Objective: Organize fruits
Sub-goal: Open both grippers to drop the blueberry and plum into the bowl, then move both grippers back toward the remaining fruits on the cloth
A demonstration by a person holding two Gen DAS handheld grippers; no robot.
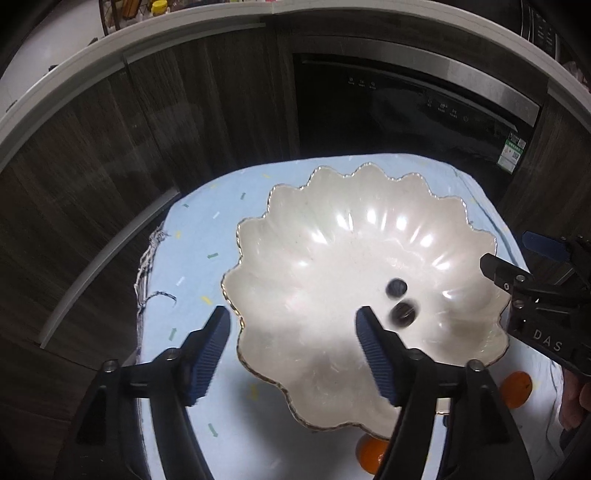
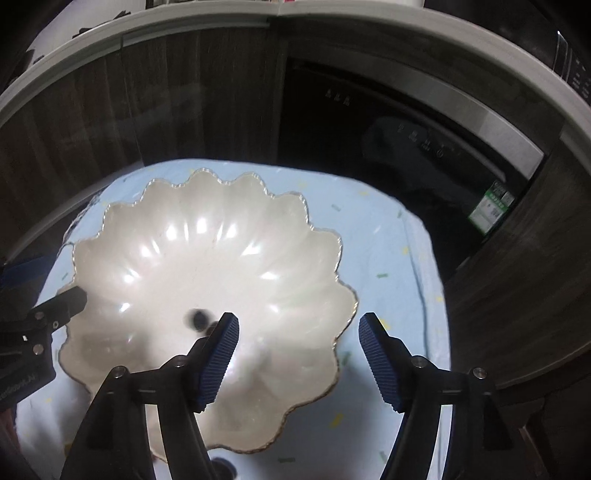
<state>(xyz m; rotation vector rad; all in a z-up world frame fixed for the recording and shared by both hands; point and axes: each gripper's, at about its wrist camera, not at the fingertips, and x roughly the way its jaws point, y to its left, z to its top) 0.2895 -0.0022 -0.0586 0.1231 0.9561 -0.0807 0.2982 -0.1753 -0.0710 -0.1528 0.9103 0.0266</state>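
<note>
A white scalloped bowl point(image 1: 332, 266) with a gold rim stands on a light blue cloth point(image 1: 199, 236). Two small dark round fruits point(image 1: 396, 287) lie blurred in its hollow, also seen in the right wrist view as dark fruits point(image 2: 199, 317). My left gripper point(image 1: 292, 312) is open over the bowl's near left rim, nothing between its fingers. My right gripper point(image 2: 299, 317) is open over the bowl's point(image 2: 207, 266) near right rim, also empty. Two oranges point(image 1: 517, 387) lie on the cloth by the bowl's near side. Another dark fruit point(image 2: 221, 465) lies on the cloth below the bowl.
Dark wood cabinet doors point(image 1: 129, 147) and a black appliance front point(image 1: 406, 110) stand just behind the clothed surface, under a pale counter edge point(image 1: 184, 33). The cloth's frayed left edge point(image 1: 147, 266) hangs at the surface's border.
</note>
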